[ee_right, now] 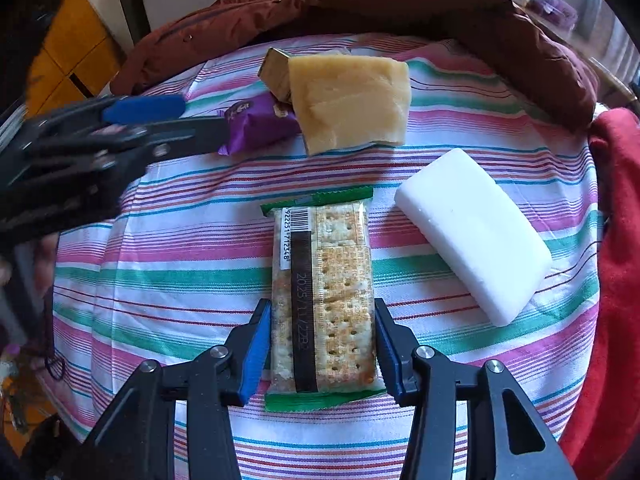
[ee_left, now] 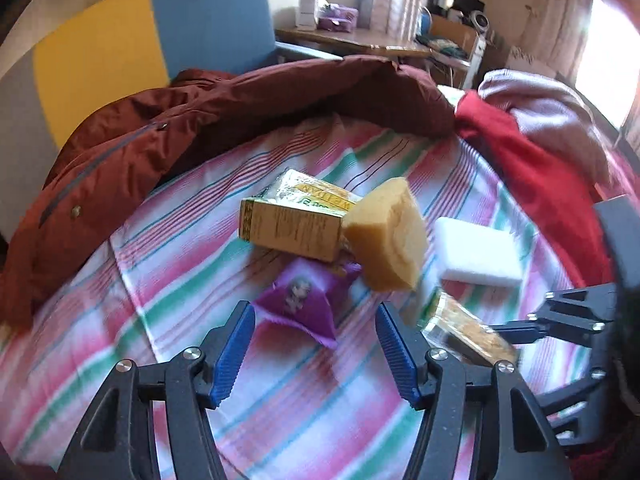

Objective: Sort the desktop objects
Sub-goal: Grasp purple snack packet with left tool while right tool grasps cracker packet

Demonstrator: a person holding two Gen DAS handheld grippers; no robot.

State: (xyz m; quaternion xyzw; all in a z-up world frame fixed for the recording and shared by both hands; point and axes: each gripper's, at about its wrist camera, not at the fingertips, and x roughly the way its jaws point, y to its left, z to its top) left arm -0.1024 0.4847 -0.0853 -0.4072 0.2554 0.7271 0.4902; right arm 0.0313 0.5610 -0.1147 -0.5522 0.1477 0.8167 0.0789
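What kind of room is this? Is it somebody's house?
Probably a lived-in room at home, maybe a bedroom or study: a striped cloth covers the surface, a dark red jacket lies heaped on it, and a cluttered desk stands by the window.

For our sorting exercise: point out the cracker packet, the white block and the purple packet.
cracker packet (ee_right: pixel 324 296): right wrist view, on its clear middle.
white block (ee_right: pixel 474 230): right wrist view, on its top face.
purple packet (ee_left: pixel 298 304): left wrist view, on its front.

Daylight from window (ee_left: pixel 608 56) top right, blown out w/ glare; left wrist view motion-blurred esp. striped cloth (ee_left: pixel 280 420), right wrist view sharp & evenly lit, soft shadows, heavy fisheye warp + dark vignette at edges.
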